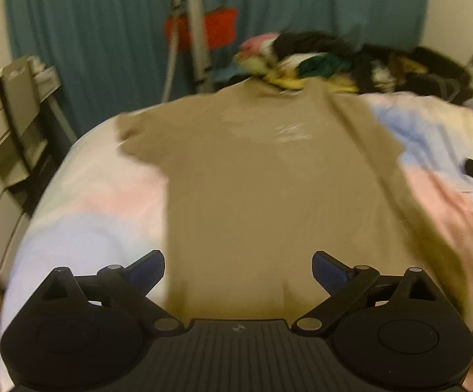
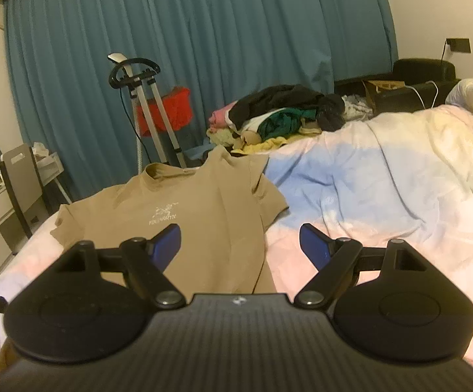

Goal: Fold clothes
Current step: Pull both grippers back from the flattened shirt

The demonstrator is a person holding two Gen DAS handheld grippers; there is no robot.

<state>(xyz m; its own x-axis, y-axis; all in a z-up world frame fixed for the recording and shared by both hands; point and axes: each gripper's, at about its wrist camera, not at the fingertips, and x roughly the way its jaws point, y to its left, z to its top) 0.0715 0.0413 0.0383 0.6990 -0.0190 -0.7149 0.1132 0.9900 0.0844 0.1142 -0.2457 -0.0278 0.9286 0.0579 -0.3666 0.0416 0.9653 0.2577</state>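
Nearest to the left wrist camera, the left gripper hangs over the lower hem of the tan T-shirt. Its jaws stand wide apart and nothing is between the blue pads, so the cloth is released. This view is blurred.

In the right wrist view, the right gripper also has its jaws spread and holds nothing. The left blue finger is above the shirt body, and the right one is above the bedcover, just beside the right edge of the shirt.

The T-shirt lies spread out, front up, on the pastel pink, blue and white bedcover. Its hem is toward the grippers and its collar is at the far edge of the bed. A white logo shows on the chest. Both short sleeves are laid out to the sides, and the right shoulder is a little raised and wrinkled.

Behind the shirt, touching the collar area, a pile of clothes rests on the bed, with black, green, pink and yellow pieces mixed.

Farther, beside the bed, a garment steamer stand is upright with something red behind it. A chair stands at the left near a white desk. A teal curtain covers the back wall.
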